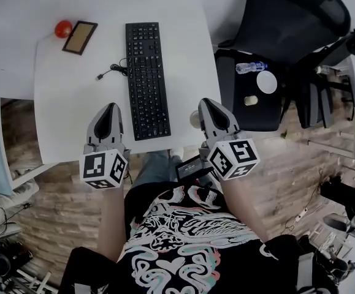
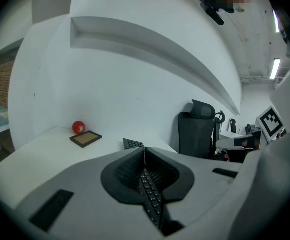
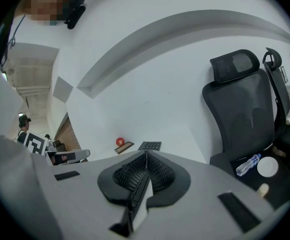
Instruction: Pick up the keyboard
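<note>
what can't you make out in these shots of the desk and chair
- Keyboard, left gripper view: mostly hidden behind the shut left gripper and its jaws.
- Bottle label, on the chair, head view: too small to read.
- Frame contents, head view: too small to tell.

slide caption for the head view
Left gripper and right gripper, both shut, flank the near end of the black keyboard on a white desk.

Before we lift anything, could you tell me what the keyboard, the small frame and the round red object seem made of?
Keyboard: likely matte black plastic, with moulded keys. Frame: dark border, wood or plastic; tan cork-like panel. Round red object: smooth, slightly shiny; material unclear.
</note>
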Available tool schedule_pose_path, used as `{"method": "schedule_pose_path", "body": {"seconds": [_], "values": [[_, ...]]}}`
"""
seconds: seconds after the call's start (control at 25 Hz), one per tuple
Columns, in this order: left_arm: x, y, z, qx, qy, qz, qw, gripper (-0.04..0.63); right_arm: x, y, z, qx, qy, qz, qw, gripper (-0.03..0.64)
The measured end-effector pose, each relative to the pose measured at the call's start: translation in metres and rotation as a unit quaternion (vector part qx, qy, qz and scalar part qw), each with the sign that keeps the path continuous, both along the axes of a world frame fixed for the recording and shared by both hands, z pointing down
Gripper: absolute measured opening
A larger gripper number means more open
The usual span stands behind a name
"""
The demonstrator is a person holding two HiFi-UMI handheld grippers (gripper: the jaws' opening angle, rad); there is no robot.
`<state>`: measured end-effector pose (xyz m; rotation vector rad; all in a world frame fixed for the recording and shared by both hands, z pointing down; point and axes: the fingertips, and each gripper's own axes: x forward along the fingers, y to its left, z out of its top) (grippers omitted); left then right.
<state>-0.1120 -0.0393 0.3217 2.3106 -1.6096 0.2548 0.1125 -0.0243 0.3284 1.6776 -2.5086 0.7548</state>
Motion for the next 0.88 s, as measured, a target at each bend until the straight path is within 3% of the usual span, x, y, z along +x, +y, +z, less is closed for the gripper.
{"method": "schedule_pose_path", "body": {"seconds": [0.28, 0.76, 0.88], "values": [[-0.004, -0.011, 0.018, -0.024, 0.004, 0.019, 0.9995, 0.02, -0.015, -0.007, 0.01, -0.019, -0.004, -0.013, 1.0, 0.029], [-0.005, -0.039, 0.074, -0.09, 0.012, 0.054, 0.9944, 0.02, -0.046, -0.036, 0.069, -0.093, 0.0, -0.041, 0.995, 0.029], [-0.005, -0.045, 0.078, -0.086, 0.0, 0.056, 0.9948, 0.02, -0.05, -0.042, 0.079, -0.11, -0.008, -0.042, 0.993, 0.031]]}}
